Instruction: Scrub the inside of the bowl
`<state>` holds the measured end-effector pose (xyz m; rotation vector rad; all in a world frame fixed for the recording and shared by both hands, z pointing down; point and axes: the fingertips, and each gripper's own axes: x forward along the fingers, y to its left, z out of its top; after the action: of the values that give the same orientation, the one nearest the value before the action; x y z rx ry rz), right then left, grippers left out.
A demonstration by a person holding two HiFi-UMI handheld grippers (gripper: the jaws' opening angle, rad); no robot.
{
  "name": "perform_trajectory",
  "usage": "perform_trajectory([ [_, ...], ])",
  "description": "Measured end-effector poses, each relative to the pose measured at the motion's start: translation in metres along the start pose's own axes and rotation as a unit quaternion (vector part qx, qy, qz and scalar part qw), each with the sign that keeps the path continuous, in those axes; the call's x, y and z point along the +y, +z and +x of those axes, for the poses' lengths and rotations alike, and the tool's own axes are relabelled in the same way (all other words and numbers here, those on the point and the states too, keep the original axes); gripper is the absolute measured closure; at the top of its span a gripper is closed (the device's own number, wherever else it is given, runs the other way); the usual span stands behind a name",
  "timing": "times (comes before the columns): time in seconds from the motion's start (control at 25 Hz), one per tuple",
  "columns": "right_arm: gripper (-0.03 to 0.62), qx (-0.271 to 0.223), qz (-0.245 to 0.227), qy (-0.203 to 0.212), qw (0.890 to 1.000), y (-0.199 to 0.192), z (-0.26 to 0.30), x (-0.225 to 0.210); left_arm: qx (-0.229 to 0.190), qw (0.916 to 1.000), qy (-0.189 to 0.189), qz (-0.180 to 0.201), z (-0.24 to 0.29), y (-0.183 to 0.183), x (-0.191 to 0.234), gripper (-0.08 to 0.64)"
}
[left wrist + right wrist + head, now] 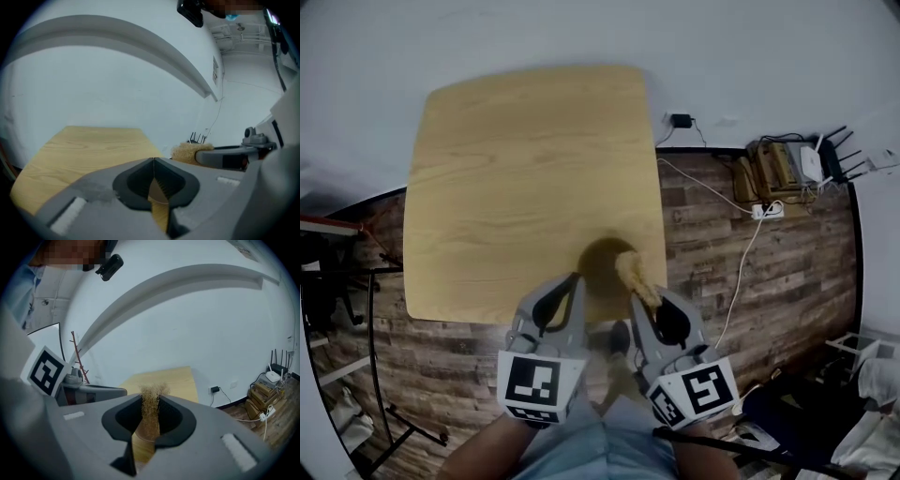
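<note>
Wooden table (pixel 516 178) below, bowl (pixel 598 258) at its 6 o'clock edge; right gripper (pixel 647 300) clamps the loofah scrubber (pixel 634 272) (tuft poking out), left gripper (pixel 574 278) fully closed, empty.

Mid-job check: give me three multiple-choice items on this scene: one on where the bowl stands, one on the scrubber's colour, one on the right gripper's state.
1. Where on the table does the bowl stand?
A far left corner; B near edge; C dead centre.
2. What colour is the scrubber?
A blue; B white; C straw tan.
3. The right gripper is:
A shut on the scrubber; B open and empty; C shut on a spoon.

Key:
1 B: the head view shows the brown bowl at the table's near edge.
2 C: its fibres look straw tan in every view.
3 A: the right gripper view shows the jaws pinching the fibres.
</note>
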<state>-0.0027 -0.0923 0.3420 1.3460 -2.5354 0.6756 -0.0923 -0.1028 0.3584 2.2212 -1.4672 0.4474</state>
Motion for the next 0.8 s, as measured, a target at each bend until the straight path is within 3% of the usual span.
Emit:
perform_trajectory([
  [0.08, 0.522, 0.012, 0.007, -0.001, 1.0, -0.011, 0.006, -0.003, 0.01, 0.9998, 0.0, -0.019, 0.009, -0.006, 0.004, 0.533],
  [0.28, 0.522, 0.037, 0.017, 0.003, 0.999, -0.037, 0.022, -0.008, 0.03, 0.9991, -0.014, -0.026, 0.032, -0.027, 0.014, 0.509],
  [0.48, 0.522, 0.049, 0.027, 0.001, 0.998, -0.043, 0.031, -0.016, 0.066, 0.9955, -0.019, -0.064, 0.043, -0.045, 0.013, 0.509],
  [0.8, 0.522, 0.06, 0.035, 0.005, 0.998, -0.051, 0.039, -0.021, 0.087, 0.9946, -0.035, -0.045, 0.058, -0.062, 0.016, 0.506],
])
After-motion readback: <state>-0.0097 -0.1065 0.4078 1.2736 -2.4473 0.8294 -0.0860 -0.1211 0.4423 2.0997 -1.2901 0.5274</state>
